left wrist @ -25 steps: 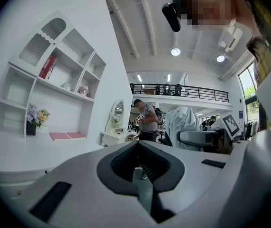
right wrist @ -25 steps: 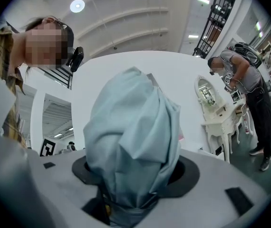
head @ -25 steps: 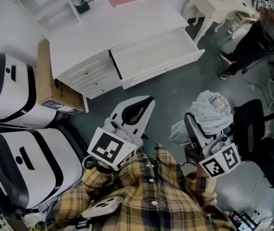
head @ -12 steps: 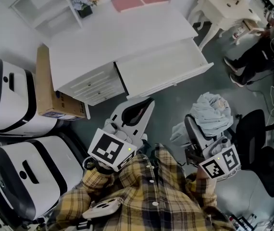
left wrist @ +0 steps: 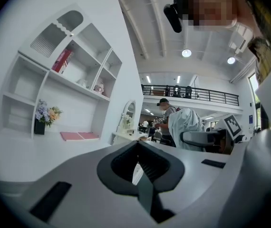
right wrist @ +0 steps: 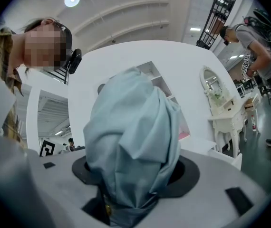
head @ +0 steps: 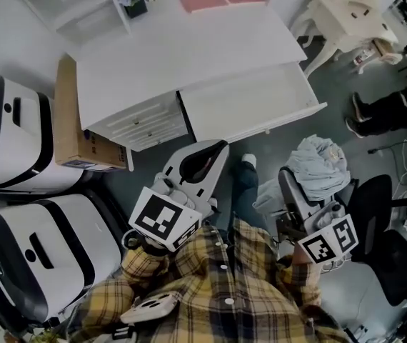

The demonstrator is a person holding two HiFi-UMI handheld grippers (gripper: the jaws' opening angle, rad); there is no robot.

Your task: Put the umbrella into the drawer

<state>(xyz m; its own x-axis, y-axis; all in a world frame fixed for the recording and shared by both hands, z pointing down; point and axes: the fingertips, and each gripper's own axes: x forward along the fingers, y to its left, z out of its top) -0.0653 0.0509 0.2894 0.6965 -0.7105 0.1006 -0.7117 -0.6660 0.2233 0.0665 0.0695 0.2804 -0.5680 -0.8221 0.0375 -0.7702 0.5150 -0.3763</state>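
1. Umbrella [right wrist: 130, 137] is clamped in the right tongs [head: 296, 191], with the jaws spread wide around the bunched pale fabric. It is carried in the air, well apart from the drawer [head: 260, 126].
2. Left tongs [head: 218, 151] are seen closed tip to tip, with nothing between them.
3. Drawer is seen pulled out below the tabletop [head: 189, 48], with its inside bare.
4. Slip risk: the grip appears to be taken on loose canopy, not on anything rigid. The bundle could be squeezed out, or left sagging, if the tongs are tilted down.
5. Snag risk: hanging folds could be caught on the drawer's front wall if the approach is made too low. The umbrella could then be dragged out of the grip.
6. Clash risk: the drawer's back part is covered by the tabletop edge. The bundle could be jammed there if it is pushed in too deep.
7. Drawer is not steadied, as the left tongs are off it. It could be shoved inward by a bump from the umbrella.
8. Fit cannot be judged, because the umbrella's length is hidden by fabric. If it is released crooked, an end could be left over the rim and closing blocked.
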